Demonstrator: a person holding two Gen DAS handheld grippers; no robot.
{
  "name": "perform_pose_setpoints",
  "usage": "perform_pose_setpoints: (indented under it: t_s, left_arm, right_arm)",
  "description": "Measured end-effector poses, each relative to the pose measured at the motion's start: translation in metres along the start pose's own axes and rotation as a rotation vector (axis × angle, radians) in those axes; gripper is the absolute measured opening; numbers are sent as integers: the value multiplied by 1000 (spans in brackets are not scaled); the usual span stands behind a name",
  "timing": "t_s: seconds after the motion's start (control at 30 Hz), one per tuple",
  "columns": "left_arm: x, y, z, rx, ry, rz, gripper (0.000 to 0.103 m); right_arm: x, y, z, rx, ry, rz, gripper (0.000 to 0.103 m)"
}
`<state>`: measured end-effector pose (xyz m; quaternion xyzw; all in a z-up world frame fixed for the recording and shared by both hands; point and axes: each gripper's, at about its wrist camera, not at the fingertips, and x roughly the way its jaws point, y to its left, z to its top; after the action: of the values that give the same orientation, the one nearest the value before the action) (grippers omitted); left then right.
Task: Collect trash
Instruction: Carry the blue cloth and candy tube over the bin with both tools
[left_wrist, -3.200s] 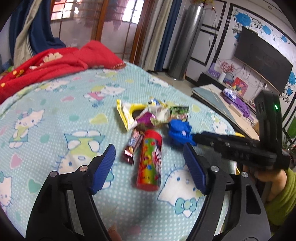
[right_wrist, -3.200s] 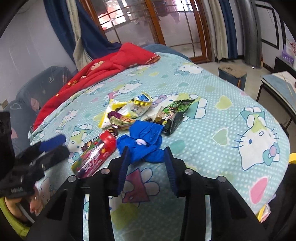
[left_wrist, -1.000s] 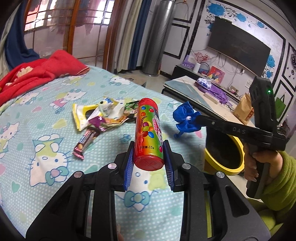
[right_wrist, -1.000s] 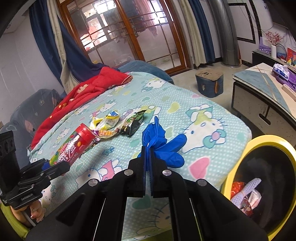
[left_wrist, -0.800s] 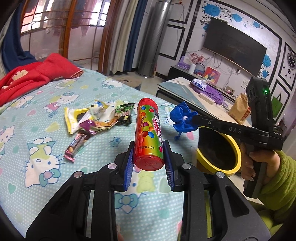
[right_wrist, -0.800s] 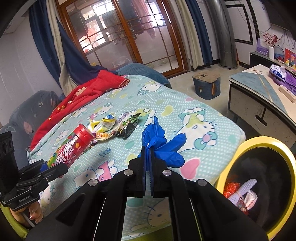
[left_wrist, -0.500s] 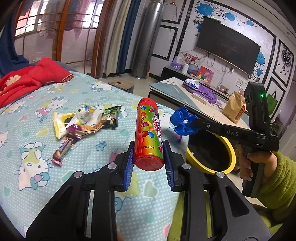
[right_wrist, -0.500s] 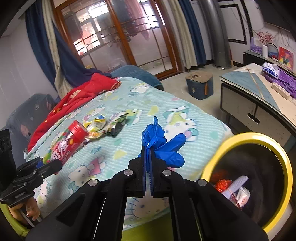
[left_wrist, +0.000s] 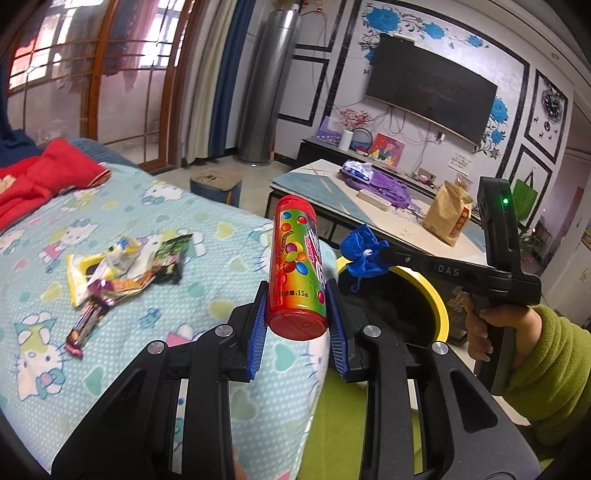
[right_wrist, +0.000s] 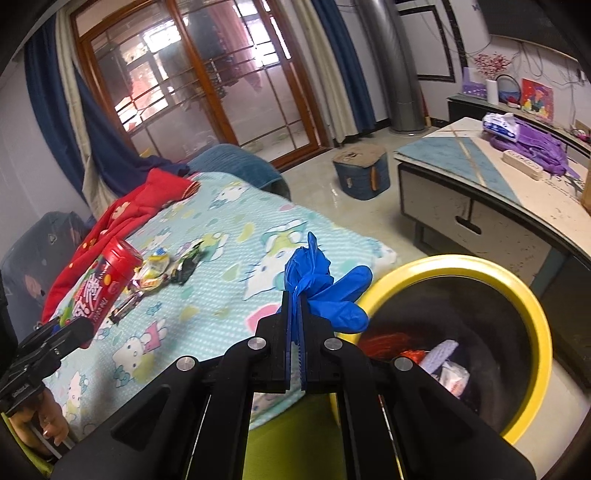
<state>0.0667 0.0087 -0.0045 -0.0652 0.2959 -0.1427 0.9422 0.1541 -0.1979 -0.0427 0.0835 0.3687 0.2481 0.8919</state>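
Only the right wrist view shows wrappers (right_wrist: 447, 363) inside the yellow bin (right_wrist: 532, 317).

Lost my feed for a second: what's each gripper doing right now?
Left gripper: shut on the candy tube.
Right gripper: shut on the blue glove.

The left gripper (left_wrist: 297, 317) is held level, its blue pads pressed against both sides of a candy tube (left_wrist: 297, 269). The right gripper (right_wrist: 296, 314) is clamped on a blue glove (right_wrist: 325, 284), gripped by a green-sleeved hand (left_wrist: 491, 328).
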Motion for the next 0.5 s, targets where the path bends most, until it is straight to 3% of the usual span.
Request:
perform_pose_setpoints:
  t_s: [0.5]
  left_arm:
    - [28,-41,5,88,14,-67,23]
  right_arm:
    - [-23,-56,4,100,-49,-88,3]
